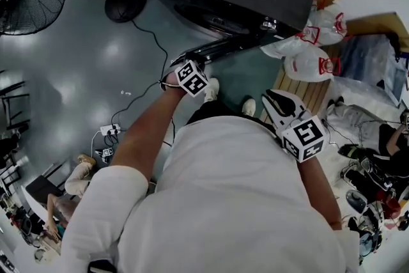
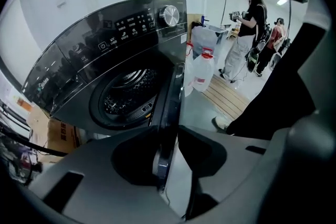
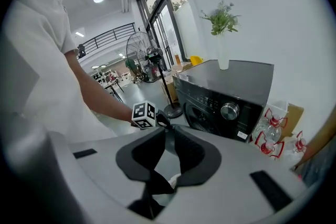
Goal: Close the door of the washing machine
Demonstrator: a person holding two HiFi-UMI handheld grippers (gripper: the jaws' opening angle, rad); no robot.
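Straddling the door edge (image 2: 169, 107), left fingers (image 2: 202, 152) gape; right fingers (image 3: 186, 152) empty, apart; panel lettering (image 2: 131, 23) unreadable.

White short-sleeved shirt (image 1: 243, 201); apparently black trousers (image 1: 216, 112); white shoes (image 1: 211, 90).

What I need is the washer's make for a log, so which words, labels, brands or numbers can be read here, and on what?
Nothing is clear enough to quote.
Washing machine control panel: white labels beside the dial, too small.
Panel's left end: pale logo, blurred.
White bags: red-and-white labels, too small.
Cardboard box: dark print, blurred.
Marker cubes: square patterns, no letters.
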